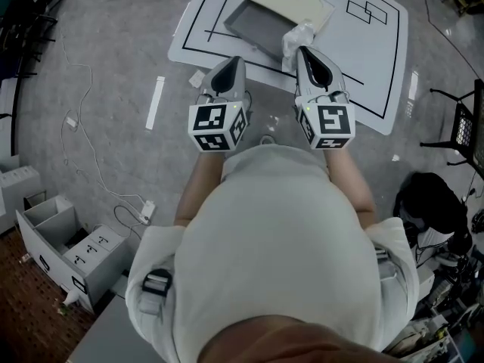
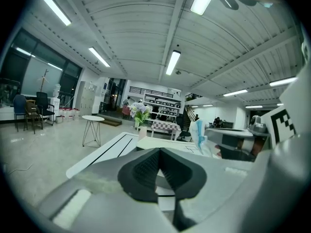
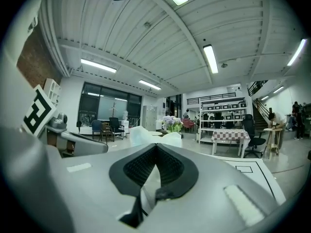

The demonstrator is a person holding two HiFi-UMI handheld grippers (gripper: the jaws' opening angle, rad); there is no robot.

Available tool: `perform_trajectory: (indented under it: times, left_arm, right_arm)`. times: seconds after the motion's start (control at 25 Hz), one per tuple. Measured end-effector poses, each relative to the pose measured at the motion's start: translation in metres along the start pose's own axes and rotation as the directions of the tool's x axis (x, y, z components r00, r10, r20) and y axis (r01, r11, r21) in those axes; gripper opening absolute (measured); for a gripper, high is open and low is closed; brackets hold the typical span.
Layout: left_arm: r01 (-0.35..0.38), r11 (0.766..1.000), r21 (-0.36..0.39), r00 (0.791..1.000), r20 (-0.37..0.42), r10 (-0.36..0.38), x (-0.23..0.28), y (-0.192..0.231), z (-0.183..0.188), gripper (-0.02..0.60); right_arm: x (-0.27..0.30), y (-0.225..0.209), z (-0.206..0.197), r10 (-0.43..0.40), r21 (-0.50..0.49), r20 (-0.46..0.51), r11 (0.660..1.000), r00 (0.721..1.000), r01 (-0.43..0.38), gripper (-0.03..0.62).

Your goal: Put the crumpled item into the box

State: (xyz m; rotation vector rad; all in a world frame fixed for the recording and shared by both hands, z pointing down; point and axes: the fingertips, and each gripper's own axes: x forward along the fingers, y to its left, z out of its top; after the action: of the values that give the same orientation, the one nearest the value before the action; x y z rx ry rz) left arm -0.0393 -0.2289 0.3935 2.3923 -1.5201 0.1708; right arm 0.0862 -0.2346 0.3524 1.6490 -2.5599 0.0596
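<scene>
The person in a light shirt [image 1: 280, 240] is standing at 6 o'clock of the head view and is holding both grippers forward, side by side. The left gripper [image 1: 235, 60] is pointing to 12 o'clock; its dark ribbed pads are pressing together at the tips and nothing is lying between them. The right gripper [image 1: 301, 50] is standing at 3 o'clock from it, near but apart. Its jaws are closing on the crumpled white plastic item [image 1: 296, 36], and a thin pale part of it is showing between the pads in the right gripper view. The item is sticking out beyond the tips towards 12 o'clock, at the near right corner of the shallow grey box [image 1: 251, 23]. The box is lying on the white surface with black lines [image 1: 378, 66], and a flat beige lid [image 1: 291, 2] is resting against its far side. Grey floor [image 1: 113, 66] is surrounding the surface.
</scene>
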Motion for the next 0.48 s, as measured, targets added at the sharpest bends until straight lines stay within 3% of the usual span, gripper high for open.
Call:
perform_trajectory:
  times: [0.48]
  left_arm:
    - [-0.049, 0.998, -0.029, 0.998, -0.037, 0.048, 0.020, 0.025, -0.008, -0.002]
  right_arm:
    - [0.058, -0.009, -0.033, 0.047, -0.010, -0.086, 0.999, 0.995, -0.048, 0.000]
